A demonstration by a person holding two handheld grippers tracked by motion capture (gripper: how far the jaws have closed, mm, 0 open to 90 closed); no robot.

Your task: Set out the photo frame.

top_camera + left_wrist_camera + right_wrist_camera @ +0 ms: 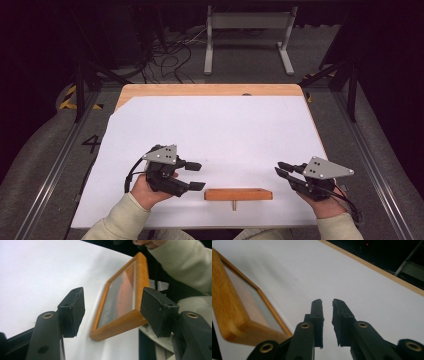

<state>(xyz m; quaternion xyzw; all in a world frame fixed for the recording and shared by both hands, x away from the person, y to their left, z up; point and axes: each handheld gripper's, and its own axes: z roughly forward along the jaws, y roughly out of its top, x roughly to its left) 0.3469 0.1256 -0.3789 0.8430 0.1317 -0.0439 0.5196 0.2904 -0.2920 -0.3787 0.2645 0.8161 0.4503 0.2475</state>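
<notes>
I held my left gripper (196, 175) just left of the wooden picture frame (238, 194), its jaws standing wide apart and gripping nothing. In the left gripper view the frame's near corner (120, 322) lay between the two pads but clear of them both, the frame tilted across the picture with its glass catching a reddish reflection.

The frame stood on its long edge near the front edge of the table (210, 90), on the white sheet (220, 130), with a small prop (233, 205) poking out toward me.

My right gripper (279, 169) was off to the frame's right, well apart from it, pointing left. Its jaws were drawn nearly together, a thin gap left between the pads (317, 315), and they were empty. In the right gripper view the frame (234, 315) sat at the left, beside the jaws and untouched.
</notes>
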